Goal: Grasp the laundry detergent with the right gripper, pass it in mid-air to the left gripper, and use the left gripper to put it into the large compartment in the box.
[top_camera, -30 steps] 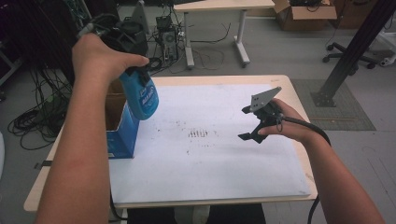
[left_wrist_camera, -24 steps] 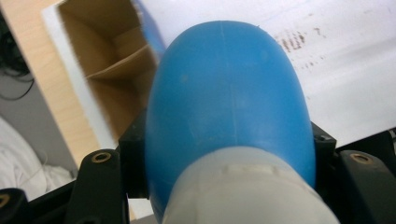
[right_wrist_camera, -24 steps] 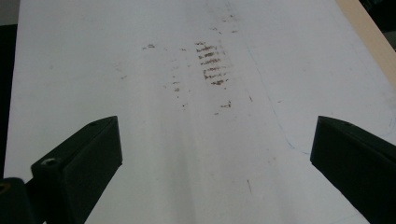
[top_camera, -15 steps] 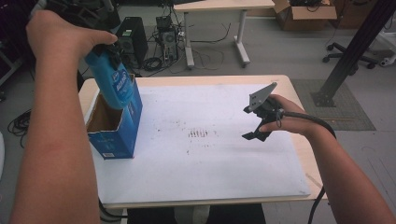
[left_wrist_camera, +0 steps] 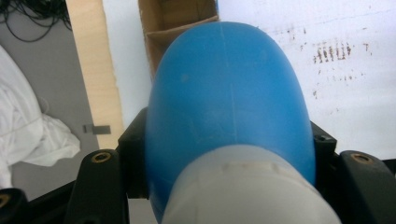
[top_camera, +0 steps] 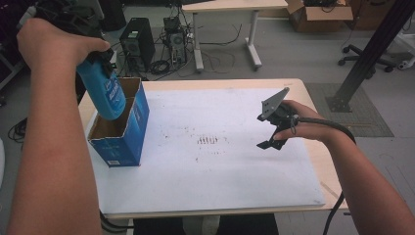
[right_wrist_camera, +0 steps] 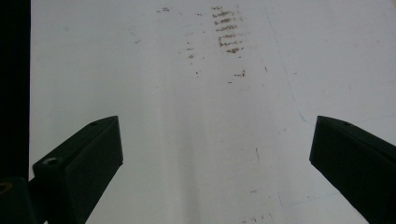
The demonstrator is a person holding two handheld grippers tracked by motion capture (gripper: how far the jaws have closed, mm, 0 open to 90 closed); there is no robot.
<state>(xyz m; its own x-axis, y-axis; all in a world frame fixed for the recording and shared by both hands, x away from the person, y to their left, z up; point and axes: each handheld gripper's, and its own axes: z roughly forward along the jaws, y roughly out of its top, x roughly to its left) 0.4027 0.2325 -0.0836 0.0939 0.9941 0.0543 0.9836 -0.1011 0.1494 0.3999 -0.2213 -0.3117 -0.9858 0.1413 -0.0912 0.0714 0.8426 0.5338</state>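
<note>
A blue bottle (top_camera: 105,93) with a white cap hangs bottom-down over the open top of a blue cardboard box (top_camera: 132,132) at the table's left. Its lower end overlaps the opening. My left gripper (top_camera: 99,61) is shut on the bottle near its neck. In the left gripper view the bottle (left_wrist_camera: 229,93) bulges between the black jaws of the left gripper (left_wrist_camera: 229,144), with the box's brown inside (left_wrist_camera: 173,18) beyond it. My right gripper (top_camera: 262,132) hovers over the white sheet (top_camera: 220,181) at the right, its jaws wide apart. The right gripper (right_wrist_camera: 212,135) has nothing between them.
Brown smudges (top_camera: 208,140) mark the middle of the sheet. The wooden table's edge (top_camera: 318,98) runs past the right hand. On the floor behind the table are a computer tower (top_camera: 132,41), cables and desk legs. White cloth (left_wrist_camera: 28,126) lies on the floor at left.
My left hand has carried the bottle leftward, from the box's right side to over its opening. The right gripper has stayed where it was, still open.
</note>
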